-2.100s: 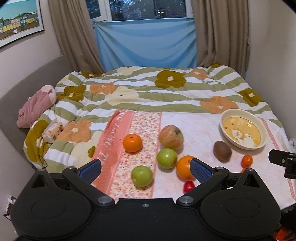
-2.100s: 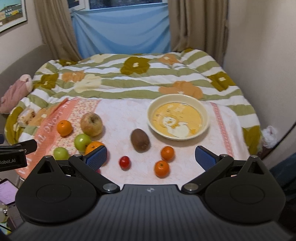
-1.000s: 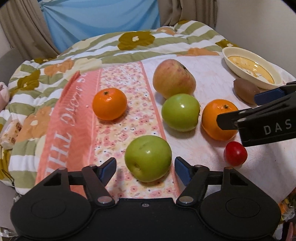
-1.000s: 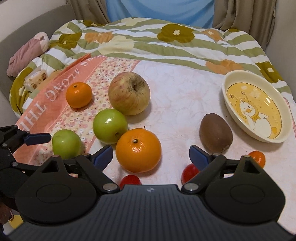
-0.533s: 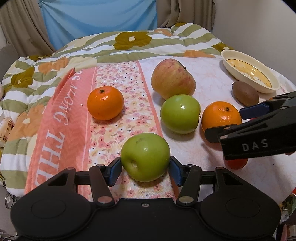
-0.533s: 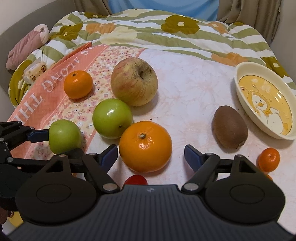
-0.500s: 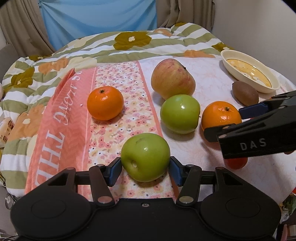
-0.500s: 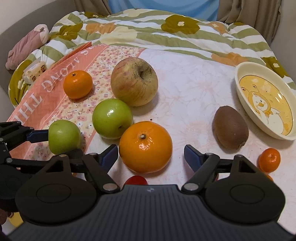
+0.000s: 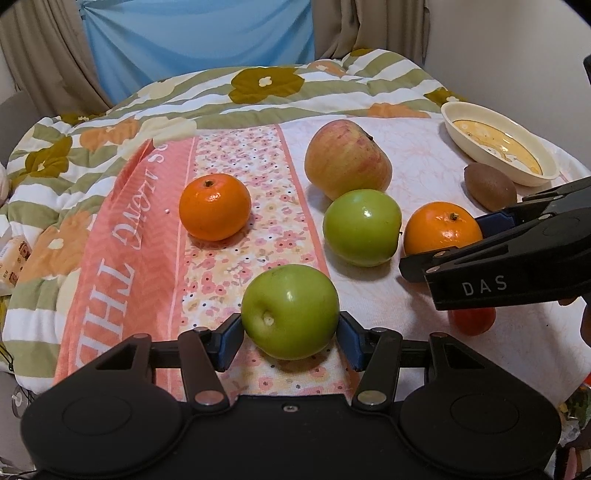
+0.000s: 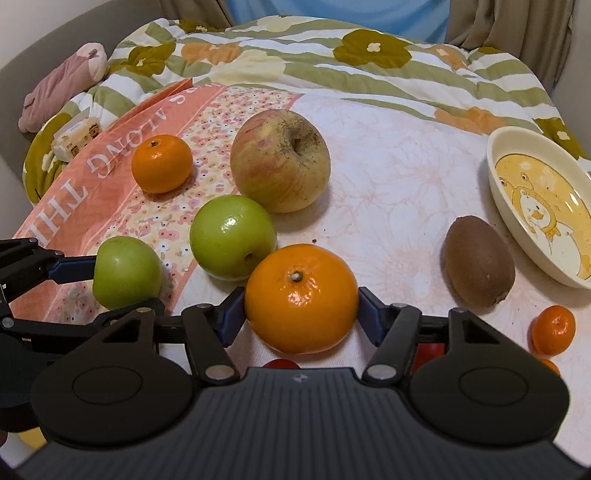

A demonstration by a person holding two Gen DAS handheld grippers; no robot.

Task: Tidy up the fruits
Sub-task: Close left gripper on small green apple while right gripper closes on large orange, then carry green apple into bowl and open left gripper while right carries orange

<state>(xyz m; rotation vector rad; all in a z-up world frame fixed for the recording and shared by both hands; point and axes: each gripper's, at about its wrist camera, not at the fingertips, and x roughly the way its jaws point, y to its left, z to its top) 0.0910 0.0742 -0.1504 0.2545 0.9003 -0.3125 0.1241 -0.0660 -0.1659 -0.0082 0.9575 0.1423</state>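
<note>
The left gripper (image 9: 290, 334) clamps a green apple (image 9: 290, 312) at the cloth's (image 9: 406, 317) near edge; the right gripper (image 10: 301, 312) is closing around the orange (image 10: 301, 297) — contact unclear. Only the right view shows a tomato (image 10: 280, 363), half-hidden.

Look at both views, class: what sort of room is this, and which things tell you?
Most likely a bedroom. The fruit lies on a cloth spread over a flowered quilt on what looks like a bed, with curtains behind it.
</note>
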